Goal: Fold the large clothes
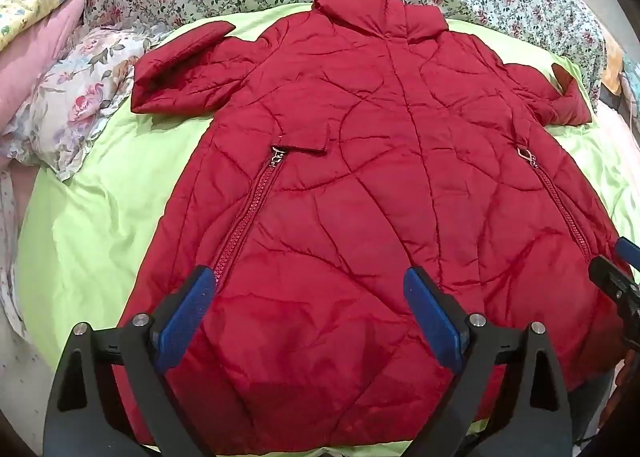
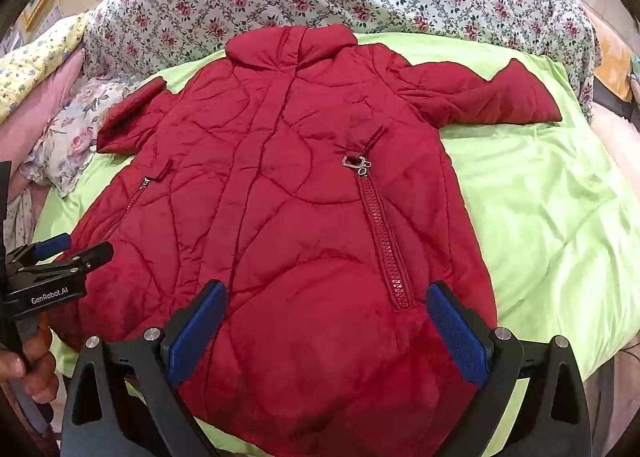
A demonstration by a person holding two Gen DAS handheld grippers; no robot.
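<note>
Red quilted coat (image 1: pixel 360 185) spread flat on a green bedsheet (image 1: pixel 100 225).
Left gripper (image 1: pixel 308 297) and right gripper (image 2: pixel 322 313) hover over its hem, jaws wide apart, holding nothing.

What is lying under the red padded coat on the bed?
A light green sheet shows around the red padded coat on both sides, so the coat lies on it. Whatever is directly beneath the coat is covered and cannot be seen.
</note>
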